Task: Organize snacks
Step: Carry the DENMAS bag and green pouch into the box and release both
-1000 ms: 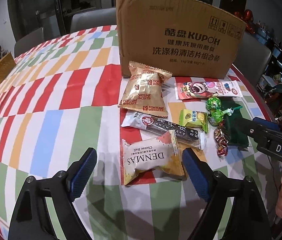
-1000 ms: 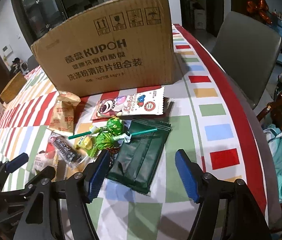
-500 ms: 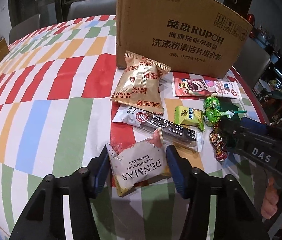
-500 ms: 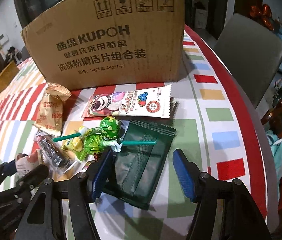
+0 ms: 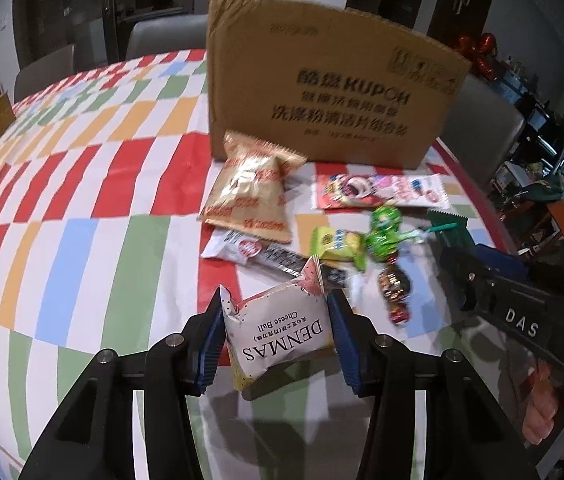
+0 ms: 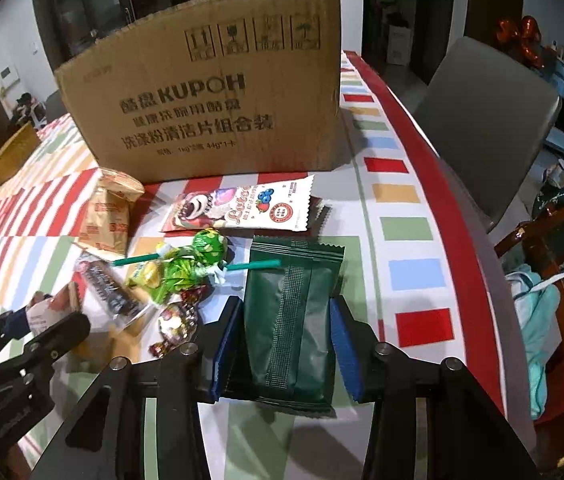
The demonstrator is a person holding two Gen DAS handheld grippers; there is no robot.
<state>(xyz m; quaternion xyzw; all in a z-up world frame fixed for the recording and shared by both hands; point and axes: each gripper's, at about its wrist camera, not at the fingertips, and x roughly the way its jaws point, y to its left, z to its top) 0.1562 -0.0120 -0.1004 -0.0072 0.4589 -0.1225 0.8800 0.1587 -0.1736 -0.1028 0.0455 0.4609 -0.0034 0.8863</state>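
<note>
**Ana:** Between the blue pads of the left gripper [image 5: 273, 334] sits the white, puffy DENMAS cheese-ball packet [image 5: 282, 330], pinched on both sides with a shadow under it, so I judge it is just off the checked, multicoloured tablecloth [image 5: 81, 208]. How should it go from here?

**Ben:** Straight up first, then over the wall of the tall brown cardboard box [image 5: 322, 96]. That packet is full of air, so hold lightly; more squeeze could burst it or crush the contents.

**Ana:** And the right gripper [image 6: 284, 340]?

**Ben:** Its jaws have closed on the flat dark-green foil sachet [image 6: 292, 312], pads touching both long edges. The sachet's far end lies under the green stick of the green-wrapped lollipops [image 6: 197, 260], so I would draw it back before lifting, or the lollipops may roll.

**Ana:** Whether the sachet is off the cloth?

**Ben:** Cannot tell from this view. A thin sachet can also bow and slip from a side grip; keep it level.

**Ana:** The rest?

**Ben:** Gold biscuit bag [image 5: 253, 196], pink-and-white wafer wrapper [image 6: 241, 204] and small sweets lie on the cloth near the box. Lift the two hands apart from each other so they do not collide.
</note>
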